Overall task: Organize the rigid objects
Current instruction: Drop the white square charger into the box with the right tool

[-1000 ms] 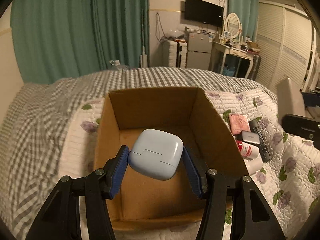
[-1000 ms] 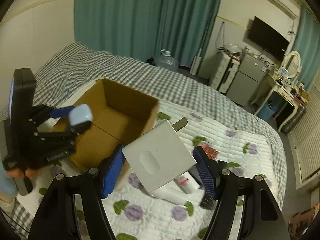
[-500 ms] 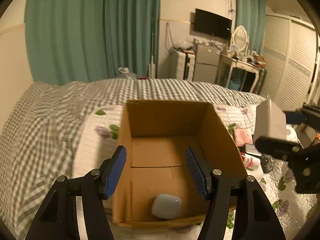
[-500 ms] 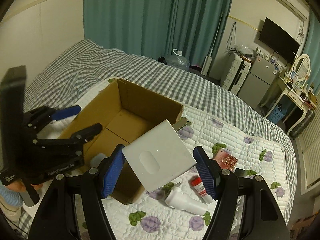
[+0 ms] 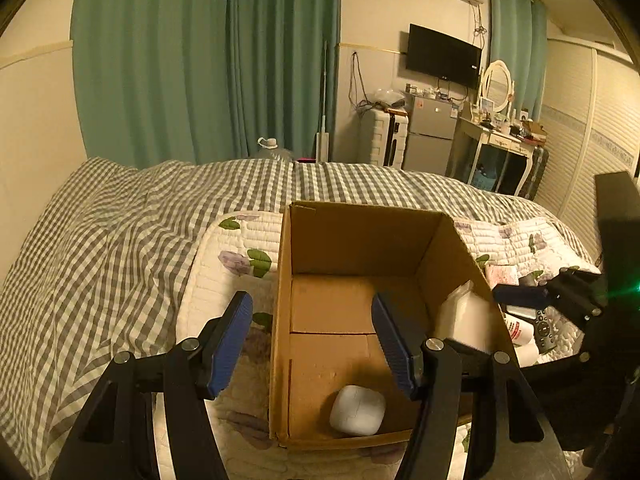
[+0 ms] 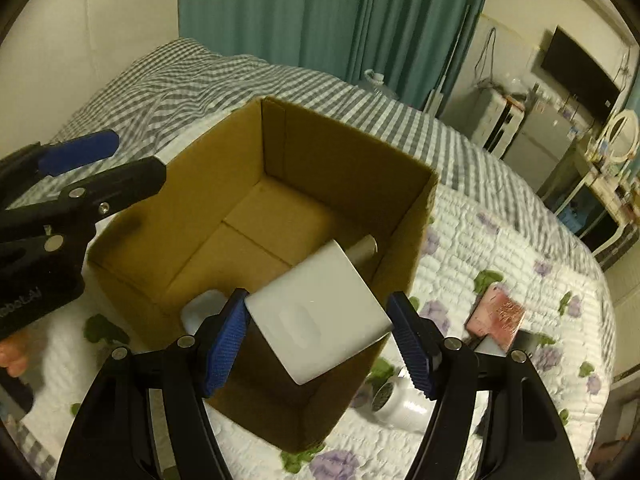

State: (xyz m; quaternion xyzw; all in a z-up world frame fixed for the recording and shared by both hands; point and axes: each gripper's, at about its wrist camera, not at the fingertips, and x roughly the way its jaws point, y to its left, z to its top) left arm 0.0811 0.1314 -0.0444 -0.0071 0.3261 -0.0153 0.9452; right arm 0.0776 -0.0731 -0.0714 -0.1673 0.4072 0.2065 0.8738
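An open cardboard box (image 5: pixel 352 240) (image 6: pixel 344 168) stands on the quilted bed. A white earbud case (image 5: pixel 358 410) (image 6: pixel 200 312) lies on the box floor by the near wall. My left gripper (image 5: pixel 312 344) (image 6: pixel 140 156) hovers open above the box's near left edge, with nothing between its blue pads. My right gripper (image 6: pixel 318 344) is shut on a white power adapter (image 6: pixel 320 316) (image 5: pixel 464 316), tilted with its metal plug pointing into the box. The adapter hangs just inside the box's right wall, and my right gripper's blue finger (image 5: pixel 520 296) shows beside it.
To the right of the box on the floral quilt (image 6: pixel 500 248) lie a pink packet (image 6: pixel 496 316), a white bottle (image 6: pixel 404 404), a red-and-white bottle (image 5: pixel 518 326) and a remote (image 5: pixel 546 328). Checked bedding (image 5: pixel 120 240) spreads to the left. Furniture stands at the back of the room.
The left gripper opened and the earbud case dropped onto the box floor; that gripper drew back a little. The right gripper came down with the adapter from beside the box to over it.
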